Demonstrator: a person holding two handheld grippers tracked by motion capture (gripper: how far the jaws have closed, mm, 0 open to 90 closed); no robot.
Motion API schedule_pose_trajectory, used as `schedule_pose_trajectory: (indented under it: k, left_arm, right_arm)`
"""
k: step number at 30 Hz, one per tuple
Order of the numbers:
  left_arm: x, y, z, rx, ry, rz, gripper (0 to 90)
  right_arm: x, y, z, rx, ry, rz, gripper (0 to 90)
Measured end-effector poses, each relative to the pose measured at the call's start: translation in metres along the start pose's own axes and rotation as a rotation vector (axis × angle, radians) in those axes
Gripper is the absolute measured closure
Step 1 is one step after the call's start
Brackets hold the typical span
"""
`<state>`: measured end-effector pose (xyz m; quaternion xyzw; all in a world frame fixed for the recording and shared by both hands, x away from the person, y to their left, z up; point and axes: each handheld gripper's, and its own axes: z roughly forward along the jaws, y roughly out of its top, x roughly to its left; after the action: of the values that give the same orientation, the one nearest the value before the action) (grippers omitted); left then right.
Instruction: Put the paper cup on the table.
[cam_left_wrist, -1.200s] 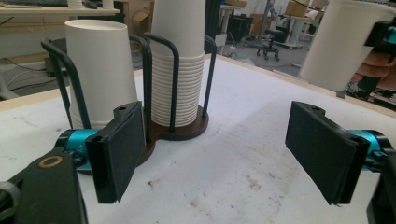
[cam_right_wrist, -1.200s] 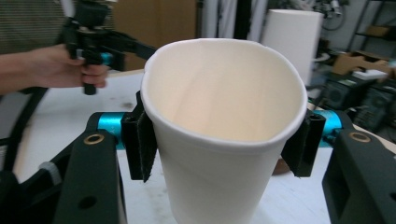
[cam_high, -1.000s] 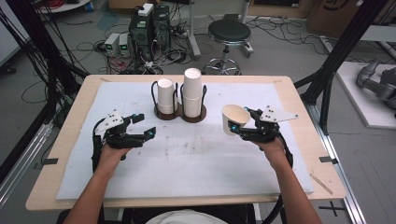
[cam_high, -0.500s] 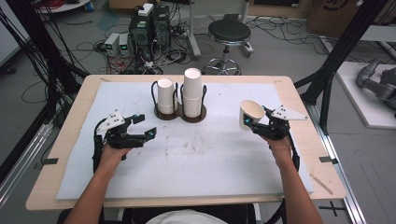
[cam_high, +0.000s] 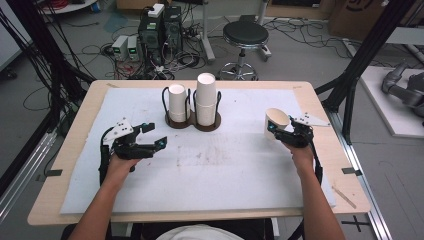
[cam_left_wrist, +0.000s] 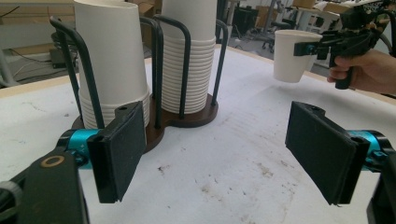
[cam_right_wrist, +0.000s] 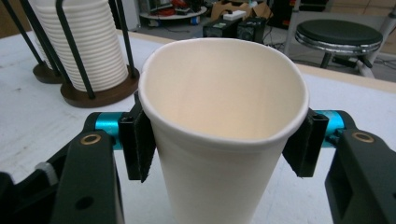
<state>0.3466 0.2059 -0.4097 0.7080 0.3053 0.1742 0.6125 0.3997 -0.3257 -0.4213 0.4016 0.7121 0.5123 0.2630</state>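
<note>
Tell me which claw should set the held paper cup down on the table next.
Right. The right claw already grips the paper cup above the table; the left claw is open and empty near the cup holder.

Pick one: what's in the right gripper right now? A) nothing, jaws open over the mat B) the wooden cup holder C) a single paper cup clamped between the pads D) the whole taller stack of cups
C: the right gripper has its pads pressed on both sides of a single paper cup, mouth open and slightly squeezed; the cup holder stands apart.
</note>
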Motion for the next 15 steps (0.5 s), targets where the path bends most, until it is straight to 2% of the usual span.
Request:
schedule_pose_trajectory:
  k: [9,12,15]
  left_arm:
    - [0.0003,-0.0003,0.0002,0.005,0.007,-0.002,20.5]
    - [0.0002,-0.0005,0.0004,0.007,0.006,-0.002,20.5]
    - [0.0003,-0.0006,0.0003,0.009,0.011,0.0,20.4]
  right_arm:
    - [-0.0011,-0.0093,0.0078,0.066,0.016,0.024,37.2]
    - [-0.001,-0.0103,0.0091,0.072,0.017,0.014,36.7]
    - [-0.0029,-0.0113,0.0078,0.074,0.024,0.032,35.7]
